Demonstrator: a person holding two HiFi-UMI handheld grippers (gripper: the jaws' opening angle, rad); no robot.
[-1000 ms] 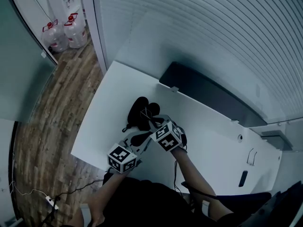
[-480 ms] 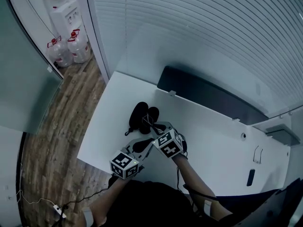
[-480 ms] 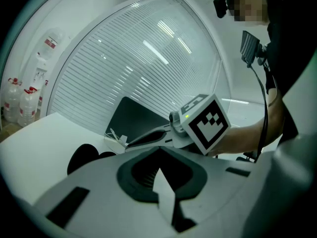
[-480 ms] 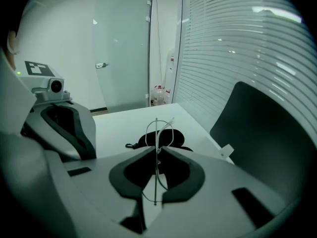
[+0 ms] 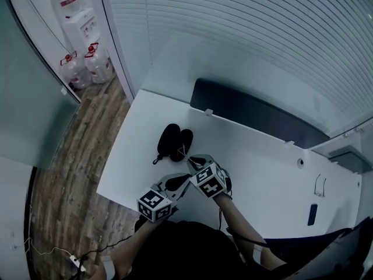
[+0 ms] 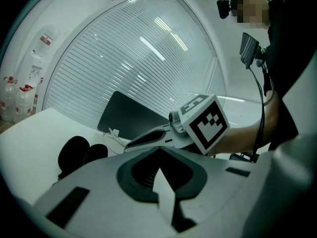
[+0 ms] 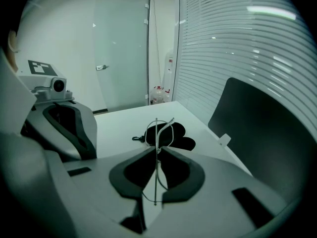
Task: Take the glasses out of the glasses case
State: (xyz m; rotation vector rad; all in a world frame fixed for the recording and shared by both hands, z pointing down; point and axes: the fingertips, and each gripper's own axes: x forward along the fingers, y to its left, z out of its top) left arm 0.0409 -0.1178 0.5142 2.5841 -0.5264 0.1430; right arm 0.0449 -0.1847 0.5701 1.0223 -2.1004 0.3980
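The right gripper (image 7: 156,150) had its jaws pinched on the thin wire glasses (image 7: 157,130), held upright before the open black case (image 7: 184,143) at twelve o'clock on the white table (image 7: 119,123). The left gripper (image 6: 159,157), jaws together and empty, sat at eight o'clock.

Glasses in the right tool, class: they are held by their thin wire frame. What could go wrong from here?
The glasses are pinched edge-on in the right tool; a hard squeeze or twist might bend the wire. With so narrow a grip they could slip and fall onto the table or the open glasses case.
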